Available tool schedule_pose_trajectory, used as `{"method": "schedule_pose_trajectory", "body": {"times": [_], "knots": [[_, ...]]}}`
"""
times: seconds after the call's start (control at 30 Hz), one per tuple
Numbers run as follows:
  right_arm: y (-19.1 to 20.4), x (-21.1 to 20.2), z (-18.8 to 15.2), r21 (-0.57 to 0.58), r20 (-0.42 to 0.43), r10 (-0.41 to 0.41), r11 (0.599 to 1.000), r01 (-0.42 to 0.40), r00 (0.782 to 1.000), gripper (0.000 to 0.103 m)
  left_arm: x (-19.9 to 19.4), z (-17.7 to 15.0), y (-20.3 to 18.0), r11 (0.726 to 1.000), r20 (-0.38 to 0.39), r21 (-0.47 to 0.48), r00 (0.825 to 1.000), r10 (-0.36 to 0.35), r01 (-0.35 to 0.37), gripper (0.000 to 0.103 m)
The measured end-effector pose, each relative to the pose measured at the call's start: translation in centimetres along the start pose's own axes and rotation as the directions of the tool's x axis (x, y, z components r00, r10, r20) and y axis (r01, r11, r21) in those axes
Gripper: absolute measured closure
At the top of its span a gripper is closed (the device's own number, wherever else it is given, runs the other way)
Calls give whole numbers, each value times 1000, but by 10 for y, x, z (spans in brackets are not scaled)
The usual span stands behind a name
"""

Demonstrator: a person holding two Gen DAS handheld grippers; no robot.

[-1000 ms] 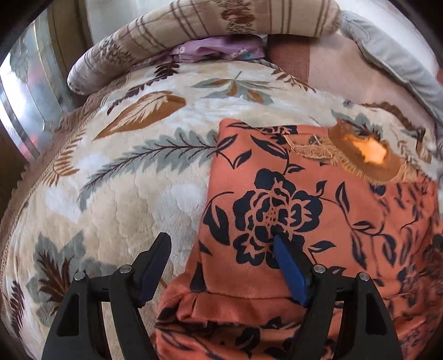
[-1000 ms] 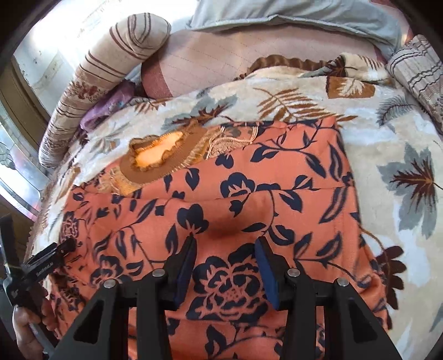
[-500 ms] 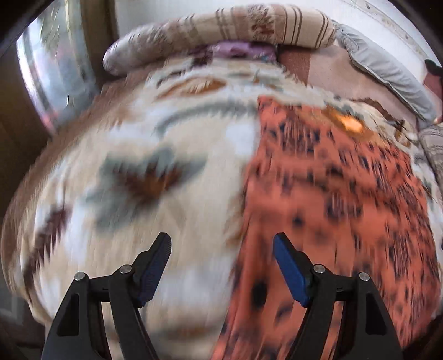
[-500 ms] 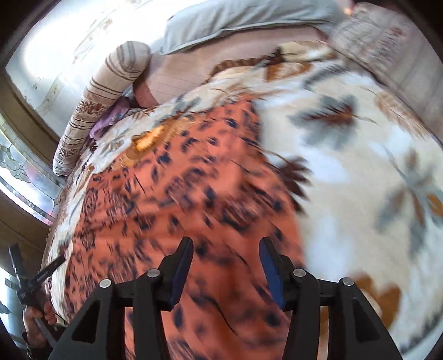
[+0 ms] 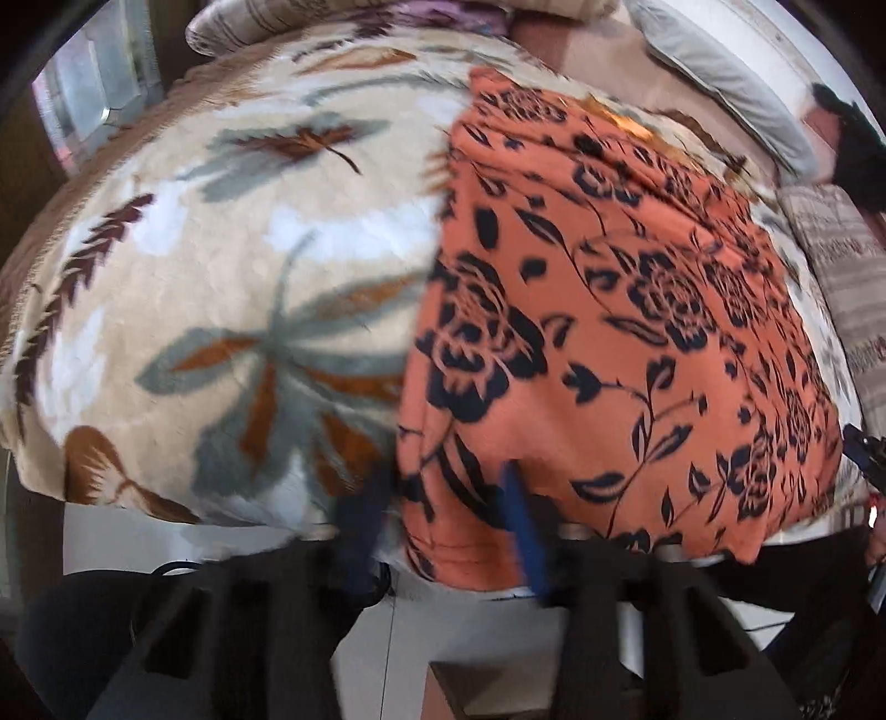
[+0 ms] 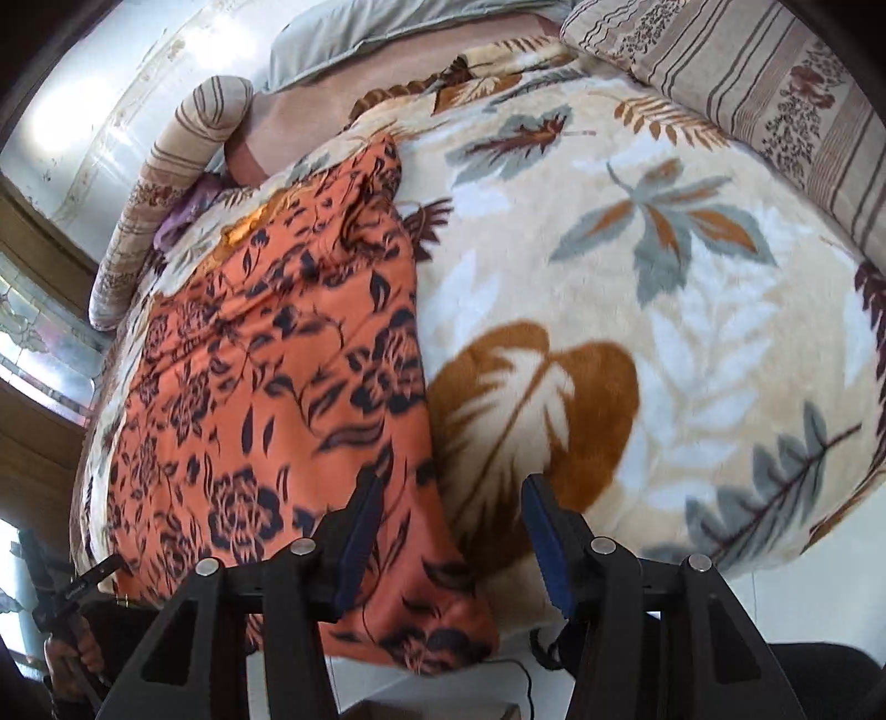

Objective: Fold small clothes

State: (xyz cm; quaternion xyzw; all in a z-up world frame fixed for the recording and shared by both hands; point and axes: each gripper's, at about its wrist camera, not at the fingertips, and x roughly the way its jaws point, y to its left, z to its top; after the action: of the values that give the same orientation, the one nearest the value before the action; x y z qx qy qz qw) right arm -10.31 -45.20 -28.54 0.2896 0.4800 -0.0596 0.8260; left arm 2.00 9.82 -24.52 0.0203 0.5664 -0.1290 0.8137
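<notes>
An orange garment (image 5: pixel 637 332) with dark blue flowers lies flat on the leaf-patterned blanket (image 5: pixel 249 249), its near hem hanging over the bed's front edge. My left gripper (image 5: pixel 440 520) is blurred at the garment's near left corner. Its jaws are closing with that corner between them, and a gap still shows. In the right wrist view the same garment (image 6: pixel 266 387) fills the left half. My right gripper (image 6: pixel 451 534) straddles its near right edge, jaws opening, one finger over the cloth and one over the blanket (image 6: pixel 664 332). The left gripper (image 6: pixel 72 587) shows far left, held by a hand.
A striped bolster (image 6: pixel 166 194) and a grey pillow (image 6: pixel 360 33) lie at the bed's far end. A striped cushion (image 6: pixel 775 94) sits at the far right. White floor (image 5: pixel 166 537) shows below the bed's front edge. A window (image 5: pixel 83 99) is on the left.
Both grippers pulled back from the garment's middle to the bed's near edge, the left to the left corner, the right to the right edge. The left jaws narrowed; the right widened slightly.
</notes>
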Motion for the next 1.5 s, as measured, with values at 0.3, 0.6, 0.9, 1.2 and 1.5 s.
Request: {"method": "schedule_pose_trajectory", "body": {"times": [0.3,0.6,0.9,1.2,1.5], "knots": [[-6,10,-14,25,-71,-2,1000,3,997,47,6,2,-12,991,-40,88,994,-102,105,49],[16,23,-21,-96,-82,-86,992,78,993,52,10,6,-2,989,-49,49,989,-140,143,95],[67,2,-11,-306,-82,-35,952,8,996,96,-27,28,-1,959,-39,88,963,-265,268,97],[92,-33,110,-200,67,197,963,-180,978,96,-81,150,6,925,82,106,924,-373,364,97],[84,75,274,51,155,154,985,-163,976,96,21,333,-25,954,88,45,950,-298,295,96]]}}
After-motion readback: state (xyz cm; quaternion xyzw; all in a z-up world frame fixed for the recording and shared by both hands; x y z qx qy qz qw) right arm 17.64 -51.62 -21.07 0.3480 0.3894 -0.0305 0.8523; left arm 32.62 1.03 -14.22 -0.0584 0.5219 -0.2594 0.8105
